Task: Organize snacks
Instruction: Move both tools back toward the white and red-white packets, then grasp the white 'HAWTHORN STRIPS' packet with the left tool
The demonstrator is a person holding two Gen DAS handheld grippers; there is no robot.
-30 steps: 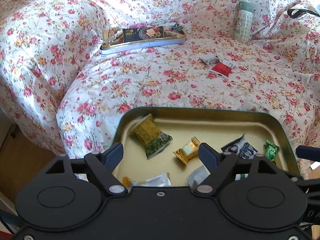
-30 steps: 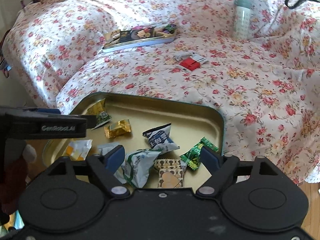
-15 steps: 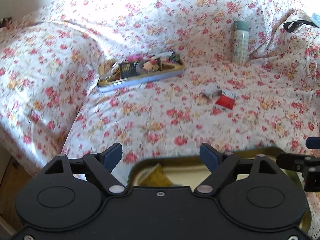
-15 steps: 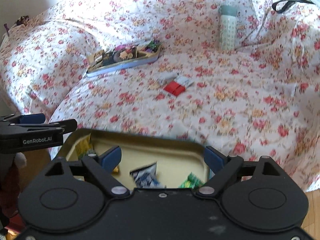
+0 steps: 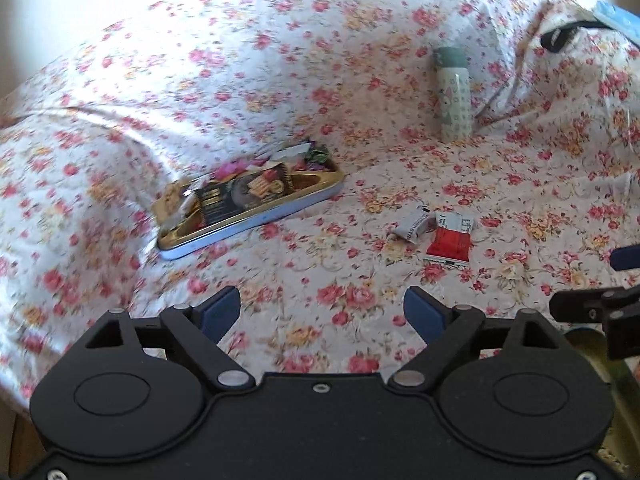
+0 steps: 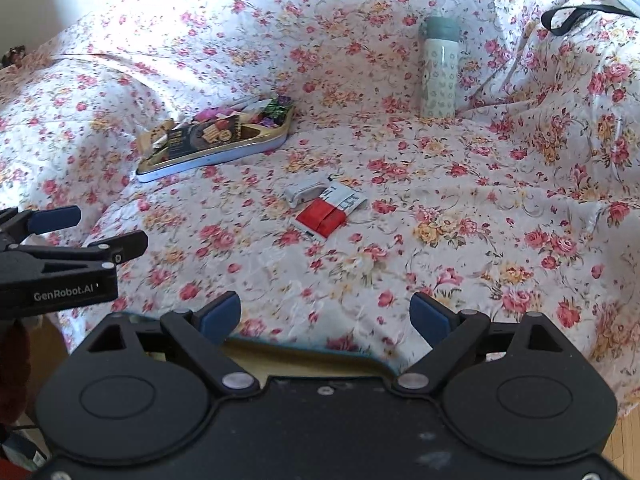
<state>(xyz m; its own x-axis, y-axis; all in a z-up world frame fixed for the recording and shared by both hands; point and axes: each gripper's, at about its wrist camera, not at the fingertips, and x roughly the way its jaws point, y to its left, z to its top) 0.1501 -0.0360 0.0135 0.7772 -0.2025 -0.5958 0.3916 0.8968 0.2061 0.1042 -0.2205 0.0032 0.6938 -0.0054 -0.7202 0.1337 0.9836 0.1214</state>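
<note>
- The left gripper [image 5: 322,314] and the right gripper [image 6: 325,316] are both standing wide apart with nothing between the blue pads; each pair of jaws has just been opening further.
- Two loose snacks are lying together on the floral sheet [image 6: 460,184], ahead of both grippers and well apart from either: a red-and-white packet [image 6: 326,212] and a small grey-white wrapper [image 6: 303,193] touching its far left corner.
- Both are looking light, thin and crinkly, so they are likely sliding on the cloth and slipping from a shallow pinch; taking the red packet across its short width, near the middle, seems the safest hold.
- A shallow tin [image 6: 224,152] with a gold rim is sitting farther back to the left, already filled with assorted wrapped snacks.
- Only the near edge of a second, gold-lined tray [image 6: 304,354] is showing just under the right gripper.
- The sheet is soft and wrinkled over a sofa-like shape, giving way under pressure rather than offering a firm base.
- A patterned bottle [image 6: 439,68] with a green cap is standing upright at the back; a black strap [image 6: 568,14] is lying at the far right.
</note>
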